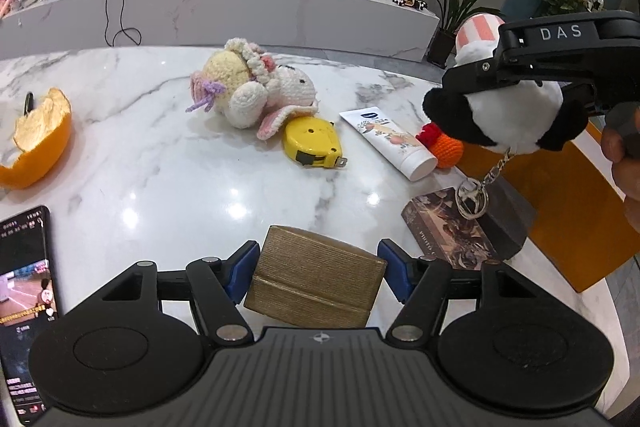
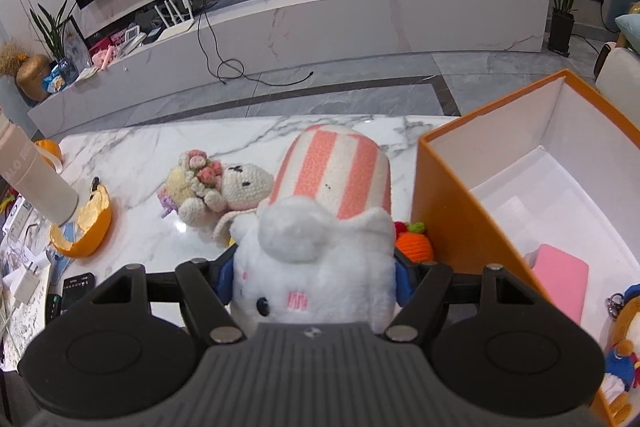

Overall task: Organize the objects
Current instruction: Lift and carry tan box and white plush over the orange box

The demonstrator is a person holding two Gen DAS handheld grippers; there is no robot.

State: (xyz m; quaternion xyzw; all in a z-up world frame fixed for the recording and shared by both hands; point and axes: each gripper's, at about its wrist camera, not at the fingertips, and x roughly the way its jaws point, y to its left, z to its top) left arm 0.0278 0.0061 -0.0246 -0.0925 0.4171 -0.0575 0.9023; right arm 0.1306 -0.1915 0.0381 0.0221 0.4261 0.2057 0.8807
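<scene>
My left gripper [image 1: 316, 273] is shut on a gold ribbed block [image 1: 316, 283], held just above the marble table [image 1: 160, 167]. My right gripper [image 2: 314, 277] is shut on a white plush toy with a pink-striped hat [image 2: 320, 255]. In the left wrist view the same plush [image 1: 508, 115] shows black patches and a dangling keyring [image 1: 474, 197], held in the air at right. The open orange box [image 2: 452, 211] stands right beside it, holding a pink item [image 2: 560, 279] and a doll [image 2: 628, 339].
On the table lie a crochet bunny doll [image 1: 256, 91], a yellow tape measure [image 1: 312, 143], a cream tube [image 1: 392, 139], a crochet carrot [image 1: 446, 145], a dark book [image 1: 452, 231], an orange peel [image 1: 36, 143] and a phone [image 1: 24, 307]. A beige bottle [image 2: 32, 179] stands at left.
</scene>
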